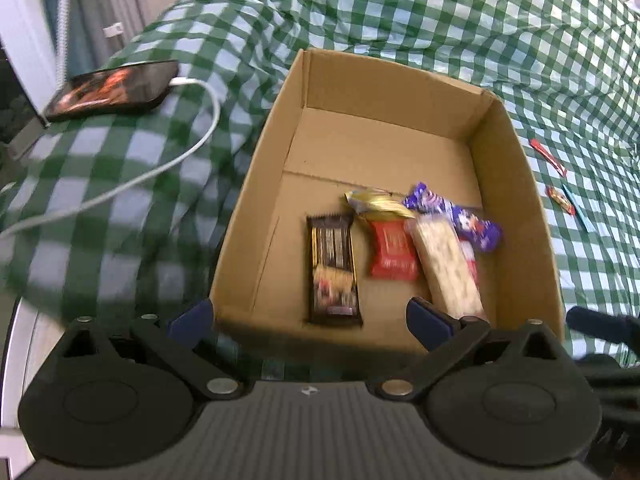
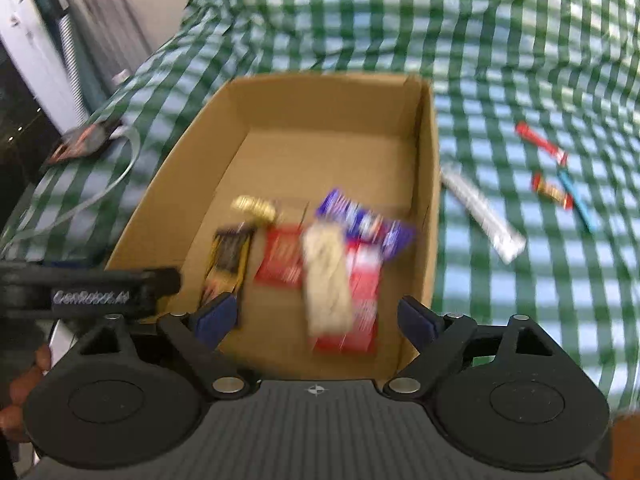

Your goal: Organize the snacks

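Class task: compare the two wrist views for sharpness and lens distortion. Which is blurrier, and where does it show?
Right wrist view: blurrier; the wrappers in the brown cardboard box smear, and the pale oat bar is streaked. Left wrist view: the dark brown chocolate bar is fairly crisp, while the green-checked cloth smears at left. Both views: fisheye bending curves the checks near the edges.

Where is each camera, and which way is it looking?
Left wrist: sits on the left hand-held gripper, looking down into the cardboard box; its own open jaws show.
Right wrist: sits on the right hand-held gripper, facing the same box from the right; its open jaws, the left gripper's side and fingers show.
Both share the box, the dark chocolate bar and the checked cloth.
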A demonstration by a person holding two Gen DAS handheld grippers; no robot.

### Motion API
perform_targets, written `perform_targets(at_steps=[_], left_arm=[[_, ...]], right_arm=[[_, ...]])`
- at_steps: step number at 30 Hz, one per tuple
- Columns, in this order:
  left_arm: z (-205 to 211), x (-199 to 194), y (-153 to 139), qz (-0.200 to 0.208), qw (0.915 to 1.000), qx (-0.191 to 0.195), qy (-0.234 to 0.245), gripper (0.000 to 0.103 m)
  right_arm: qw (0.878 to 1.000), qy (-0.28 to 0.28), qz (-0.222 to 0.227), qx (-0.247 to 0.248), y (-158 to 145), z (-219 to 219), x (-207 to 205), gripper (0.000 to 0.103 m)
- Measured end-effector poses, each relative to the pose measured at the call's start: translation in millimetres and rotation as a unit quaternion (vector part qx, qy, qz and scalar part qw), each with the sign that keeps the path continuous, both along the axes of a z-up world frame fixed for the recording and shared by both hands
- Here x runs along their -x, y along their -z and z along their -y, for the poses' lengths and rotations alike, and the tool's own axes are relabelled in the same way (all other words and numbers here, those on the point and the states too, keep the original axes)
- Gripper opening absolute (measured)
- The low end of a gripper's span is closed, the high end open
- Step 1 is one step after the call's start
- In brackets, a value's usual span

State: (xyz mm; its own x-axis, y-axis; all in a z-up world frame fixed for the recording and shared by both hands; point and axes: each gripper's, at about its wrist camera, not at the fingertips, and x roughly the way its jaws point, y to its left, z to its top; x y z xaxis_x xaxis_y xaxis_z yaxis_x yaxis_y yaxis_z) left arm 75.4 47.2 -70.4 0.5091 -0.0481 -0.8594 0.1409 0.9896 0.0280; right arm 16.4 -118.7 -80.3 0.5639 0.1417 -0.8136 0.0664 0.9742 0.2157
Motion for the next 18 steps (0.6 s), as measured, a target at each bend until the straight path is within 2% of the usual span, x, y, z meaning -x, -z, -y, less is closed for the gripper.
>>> perform_targets(at_steps=[7,18], left_arm=[[0.3,59.7,-24.0,0.044,0.9990,-0.008,0.007,0.103],[-10.0,116.3,-51.1,0.095,0.9954,-0.003,-0.014,0.103]], right_arm=[[0.998,-0.027,0.033,0.036,-18.3,-25.2,56.7,0.092],[0.993,-0.030,0.100,0.053,-53.7,-28.3,114.1,0.095]])
